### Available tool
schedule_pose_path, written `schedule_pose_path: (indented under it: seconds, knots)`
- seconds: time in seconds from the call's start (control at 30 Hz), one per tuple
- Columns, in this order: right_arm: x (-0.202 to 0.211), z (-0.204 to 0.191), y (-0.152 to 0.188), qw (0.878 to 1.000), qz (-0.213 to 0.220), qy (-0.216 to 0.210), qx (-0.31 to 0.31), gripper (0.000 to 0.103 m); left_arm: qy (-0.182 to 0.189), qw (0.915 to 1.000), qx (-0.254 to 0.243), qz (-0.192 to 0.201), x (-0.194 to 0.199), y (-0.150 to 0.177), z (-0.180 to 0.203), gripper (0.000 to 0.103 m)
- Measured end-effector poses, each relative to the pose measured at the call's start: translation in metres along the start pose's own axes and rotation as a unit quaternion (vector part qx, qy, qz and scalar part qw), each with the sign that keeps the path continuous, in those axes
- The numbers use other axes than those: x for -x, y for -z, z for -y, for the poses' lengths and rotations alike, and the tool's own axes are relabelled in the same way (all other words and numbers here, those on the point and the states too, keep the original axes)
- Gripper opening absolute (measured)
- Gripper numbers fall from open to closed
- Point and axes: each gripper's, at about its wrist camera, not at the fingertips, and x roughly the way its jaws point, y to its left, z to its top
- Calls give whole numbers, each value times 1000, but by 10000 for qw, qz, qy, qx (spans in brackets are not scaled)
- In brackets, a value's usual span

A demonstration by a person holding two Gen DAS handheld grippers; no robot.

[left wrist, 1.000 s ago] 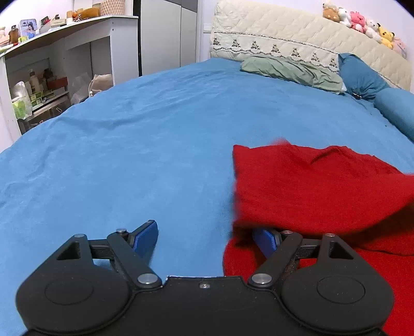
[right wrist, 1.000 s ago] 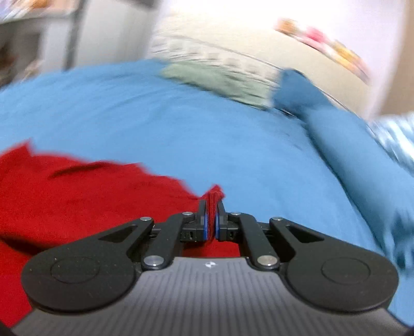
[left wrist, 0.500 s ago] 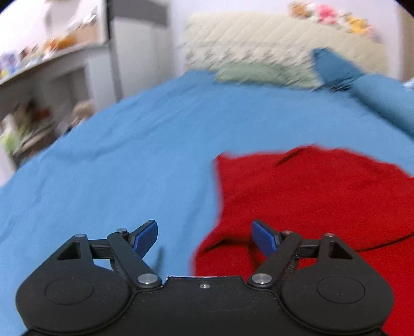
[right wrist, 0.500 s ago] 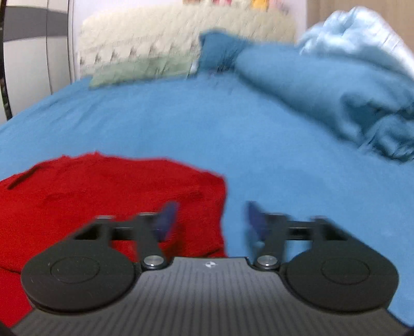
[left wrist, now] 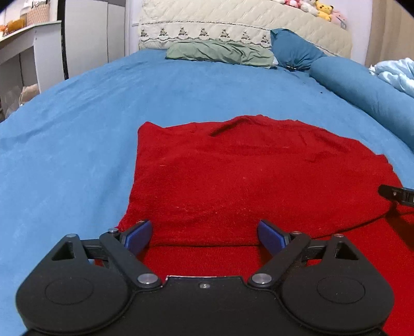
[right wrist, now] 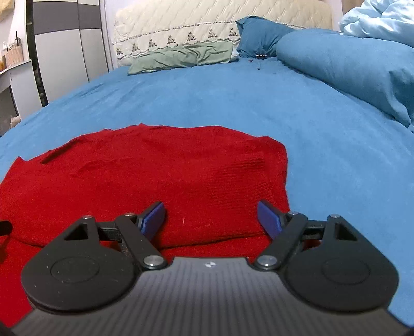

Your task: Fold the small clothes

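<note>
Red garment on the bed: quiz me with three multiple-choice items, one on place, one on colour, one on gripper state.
1. Where does the red garment lie?
A. on the blue bedsheet
B. on the white desk
C. on the floor

2. What colour is the flat pillow by the headboard?
A. yellow
B. green
C. black

3. How do the left gripper and right gripper stand?
A. both shut on cloth
B. one open, one shut
C. both open

Key: 1 A, blue sheet surrounds its edges; 2 B, plain pale green; 3 C, jaws spread wide in each wrist view, nothing between them.
</note>
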Motion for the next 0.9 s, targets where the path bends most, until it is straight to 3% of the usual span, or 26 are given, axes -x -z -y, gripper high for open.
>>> schedule_pose_path:
  seconds: [0.13,0.33,0.5,0.7,0.8,0.9]
  knots:
    - [32,4,-14,9998,-54,-191,44,94,58,9992,376,-113,44,-6,-10,92]
    - [146,26,-26,9973,-9,-665,318,95,-526,9979,318,-185,155,5,-45,93]
    - [235,53,-15,9961,-404,-720,316,95,-243,9967,479,-603,224,38,-59,93]
    - [283,81,30,9937,-961,-573,6,94,-172,9907,666,-1173,245,93,-48,93]
    - [295,87,69,9902,-1323,-448,-54,91,-178,9887,819,-1243,253,123,-39,92]
    - [303,87,99,9860,-1603,-421,-178,90,-227,9877,863,-1280,249,141,-31,85]
